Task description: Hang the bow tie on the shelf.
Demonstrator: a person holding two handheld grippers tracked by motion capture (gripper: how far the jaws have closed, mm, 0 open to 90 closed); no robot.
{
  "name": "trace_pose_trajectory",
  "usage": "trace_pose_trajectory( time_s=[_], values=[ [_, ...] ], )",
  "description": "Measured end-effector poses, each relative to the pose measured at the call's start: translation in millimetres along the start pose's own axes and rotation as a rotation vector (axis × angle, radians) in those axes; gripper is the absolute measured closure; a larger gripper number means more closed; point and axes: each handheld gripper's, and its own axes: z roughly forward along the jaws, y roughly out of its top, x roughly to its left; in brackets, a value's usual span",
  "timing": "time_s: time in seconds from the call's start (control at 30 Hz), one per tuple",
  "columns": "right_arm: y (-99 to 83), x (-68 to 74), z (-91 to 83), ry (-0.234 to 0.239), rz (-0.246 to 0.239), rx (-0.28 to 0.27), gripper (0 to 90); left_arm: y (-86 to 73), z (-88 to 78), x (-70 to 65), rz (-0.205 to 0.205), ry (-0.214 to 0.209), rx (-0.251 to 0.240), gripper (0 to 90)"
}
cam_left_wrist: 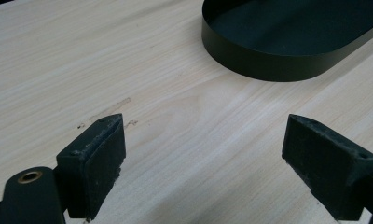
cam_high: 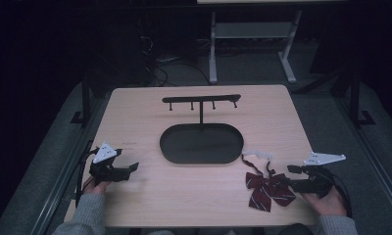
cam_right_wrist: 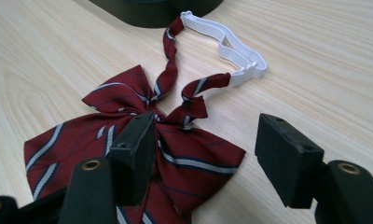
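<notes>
Dark room all around, with a pale wood-grain table (cam_high: 150, 196) in the middle of it. Near its front right corner lies a maroon striped bow tie (cam_high: 268, 190), its white elastic strap (cam_high: 257, 153) looped toward the tray. The right gripper (cam_high: 291, 177) sits just beside the bow, jaws spread wide, one jaw over the fabric and nothing pinched. Middle of the table has a black oval tray (cam_high: 202, 143) with a hook rack (cam_high: 202, 99) standing up from its far edge. Over at the front left, the left gripper (cam_high: 133, 167) has its jaws spread too, bare wood between them.
</notes>
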Motion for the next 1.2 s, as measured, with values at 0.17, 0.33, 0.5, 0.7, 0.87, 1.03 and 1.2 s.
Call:
trace_pose_trajectory(
  time_s=[0.17, 0.33, 0.5, 0.7, 0.87, 1.03, 1.2],
  values=[
    [1.0, 1.2, -1.5, 0.003, -0.008, -0.011, 36.7, 0.3, 0.5, -0.9, 0.013, -0.002, 0.013, 13.0],
    [5.1, 4.6, -0.4, 0.015, -0.008, -0.010, 35.8, 0.9, 0.4, -3.2, 0.022, -0.011, 0.014, 13.0],
    [9.8, 5.5, -0.4, 0.023, -0.026, -0.018, 37.2, 0.4, -0.5, -2.6, 0.005, -0.001, -0.003, 13.0],
    [13.9, 3.4, 0.5, 0.026, -0.029, -0.022, 36.7, -0.1, -1.9, -1.3, 0.007, 0.001, -0.003, 13.0],
    [22.9, 4.7, 2.0, 0.019, -0.040, -0.011, 35.3, -0.3, -2.5, -1.2, -0.005, 0.008, -0.013, 13.0],
    [33.1, 5.4, 3.8, 0.021, -0.050, 0.005, 34.7, -0.4, -2.1, 0.3, 0.004, 0.007, -0.006, 13.0],
    [42.9, 6.1, 4.0, 0.016, -0.069, 0.013, 34.8, -0.3, -2.6, 0.7, -0.004, 0.008, -0.008, 13.1]
  ],
)
